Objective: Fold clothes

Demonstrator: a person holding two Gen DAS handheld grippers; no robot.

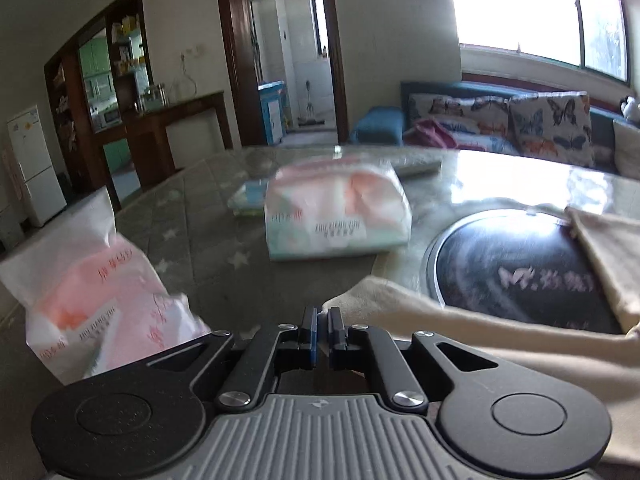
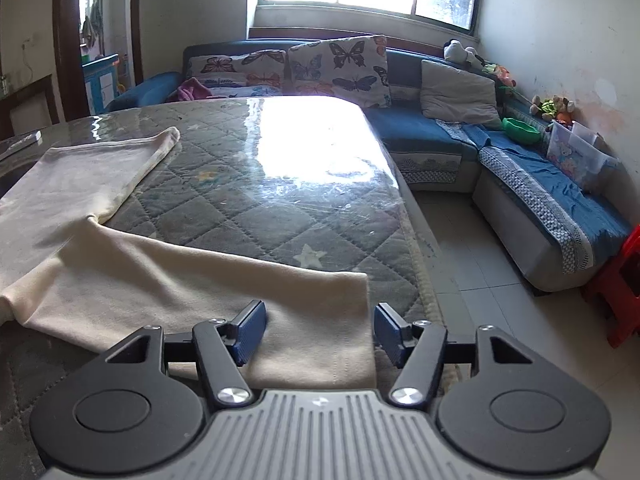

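Note:
A cream garment lies spread on the quilted grey table, one sleeve reaching toward the far left. My right gripper is open, its blue-padded jaws standing wide over the garment's near right hem corner. In the left wrist view the same cream garment runs to the right. My left gripper is shut on a corner of its edge, just above the table.
Two plastic packs of tissues and a small blue pack lie on the table. A round black plate is set into the tabletop. A blue sofa with butterfly cushions stands behind and right; a red stool is at right.

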